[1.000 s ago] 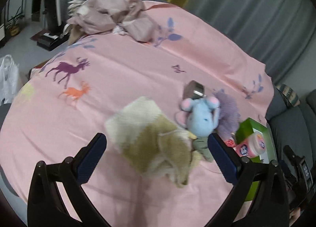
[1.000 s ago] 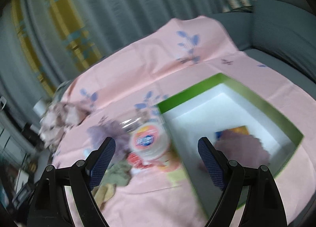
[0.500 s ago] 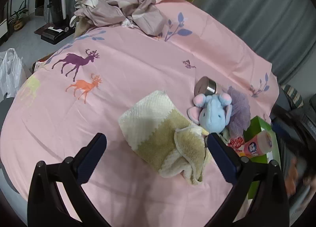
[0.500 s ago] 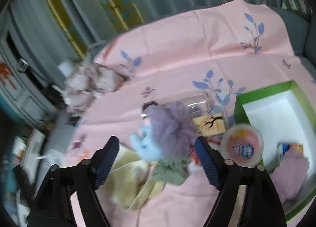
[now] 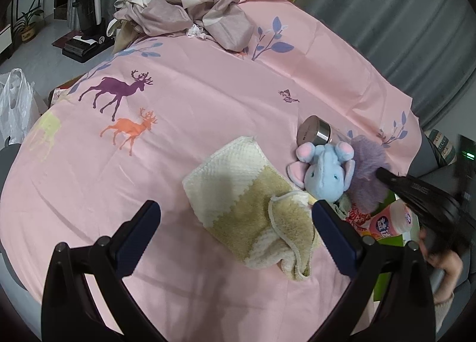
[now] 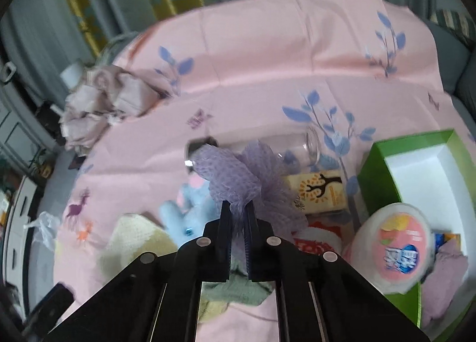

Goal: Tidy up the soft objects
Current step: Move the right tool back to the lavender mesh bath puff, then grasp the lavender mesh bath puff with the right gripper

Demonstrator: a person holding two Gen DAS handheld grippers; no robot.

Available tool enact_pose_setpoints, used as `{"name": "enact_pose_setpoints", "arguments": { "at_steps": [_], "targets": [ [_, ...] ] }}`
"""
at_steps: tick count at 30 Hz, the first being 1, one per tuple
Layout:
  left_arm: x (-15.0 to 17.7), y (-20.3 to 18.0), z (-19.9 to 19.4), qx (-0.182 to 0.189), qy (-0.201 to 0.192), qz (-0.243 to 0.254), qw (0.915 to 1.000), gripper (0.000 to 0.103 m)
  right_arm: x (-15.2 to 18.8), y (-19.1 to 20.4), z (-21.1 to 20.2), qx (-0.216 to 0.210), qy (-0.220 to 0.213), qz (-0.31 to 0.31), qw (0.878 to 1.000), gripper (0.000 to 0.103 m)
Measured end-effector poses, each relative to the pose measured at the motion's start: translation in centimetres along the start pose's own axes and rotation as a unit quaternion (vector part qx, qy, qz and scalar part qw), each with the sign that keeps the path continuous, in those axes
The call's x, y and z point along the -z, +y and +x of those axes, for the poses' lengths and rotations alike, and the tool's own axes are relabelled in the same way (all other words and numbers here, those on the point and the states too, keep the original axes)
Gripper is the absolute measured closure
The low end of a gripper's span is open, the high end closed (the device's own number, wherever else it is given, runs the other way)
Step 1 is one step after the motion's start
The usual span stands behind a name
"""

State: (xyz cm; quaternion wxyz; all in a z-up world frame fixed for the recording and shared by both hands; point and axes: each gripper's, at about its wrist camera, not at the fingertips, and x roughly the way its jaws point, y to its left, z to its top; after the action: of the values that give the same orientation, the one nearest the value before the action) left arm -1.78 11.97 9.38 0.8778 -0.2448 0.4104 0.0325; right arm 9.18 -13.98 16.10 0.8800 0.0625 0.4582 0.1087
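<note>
My right gripper is shut on the near edge of a purple mesh bath pouf, which lies on the pink sheet. In the left wrist view that same gripper reaches in from the right onto the pouf. A blue plush elephant lies right beside the pouf. A cream and tan knitted towel is crumpled in front of it. My left gripper hangs open above the towel, with nothing between its fingers.
A green box with a white inside holds a purple cloth at the right. A pink-lidded tub leans on its edge. A clear bottle with a steel cap, a printed carton and a heap of mauve fabric also lie on the sheet.
My right gripper swung left from over the green box to the purple pouf and closed on it. The left gripper hardly moved and stayed open.
</note>
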Motion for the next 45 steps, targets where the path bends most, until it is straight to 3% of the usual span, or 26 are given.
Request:
{"name": "enact_pose_setpoints", "arguments": {
  "at_steps": [6,9,13,15,20,22,23,26,27,33,38,41,45],
  "targets": [
    [0.1,-0.2,0.0,-0.005,0.0,0.003,1.0,0.002,1.9,1.1,-7.3,-0.122,-0.025,-0.002,0.992,0.095],
    [0.2,-0.1,-0.2,-0.004,-0.001,-0.001,1.0,0.002,3.2,1.6,-8.7,-0.184,0.006,0.003,0.983,0.095],
    [0.3,0.0,-0.2,-0.002,0.003,-0.005,1.0,0.002,6.1,1.2,-7.5,-0.252,0.082,0.032,0.964,0.095],
    [0.4,-0.1,-0.1,-0.006,0.007,-0.003,1.0,0.002,7.0,0.6,-6.2,-0.241,0.108,0.044,0.963,0.095],
    [0.9,-1.0,0.1,-0.011,0.011,0.009,0.9998,0.002,8.1,-2.8,-2.6,-0.073,0.134,0.073,0.986,0.095],
    [1.4,-1.8,0.4,-0.009,0.015,0.022,0.9996,0.003,8.0,-4.0,-1.9,-0.015,0.139,0.072,0.988,0.089],
    [1.6,-2.4,0.5,-0.006,0.018,0.031,0.9993,0.004,7.8,-4.5,-1.8,-0.002,0.138,0.07,0.988,0.079],
    [2.6,-4.0,0.8,0.002,0.025,0.059,0.9979,0.01,7.3,-5.8,-2.2,-0.003,0.126,0.083,0.989,0.041],
    [3.1,-4.8,1.0,0.01,0.028,0.072,0.9969,0.013,7.3,-6.1,-2.4,-0.007,0.12,0.087,0.989,0.035],
    [6.1,-9.4,2.3,0.067,0.068,0.131,0.9868,0.031,7.1,-6.8,-4.1,-0.006,0.08,0.086,0.993,0.035],
    [8.4,-12.0,4.8,0.087,0.108,0.145,0.9796,0.046,7.9,-6.9,-2.0,-0.041,0.12,0.095,0.987,0.035],
    [9.2,-12.6,6.5,0.086,0.129,0.146,0.977,0.057,8.5,-6.8,-0.5,-0.037,0.136,0.1,0.985,0.035],
    [9.7,-12.8,8.1,0.082,0.14,0.143,0.9764,0.063,9.0,-6.9,0.4,-0.033,0.145,0.104,0.983,0.035]
  ]
}}
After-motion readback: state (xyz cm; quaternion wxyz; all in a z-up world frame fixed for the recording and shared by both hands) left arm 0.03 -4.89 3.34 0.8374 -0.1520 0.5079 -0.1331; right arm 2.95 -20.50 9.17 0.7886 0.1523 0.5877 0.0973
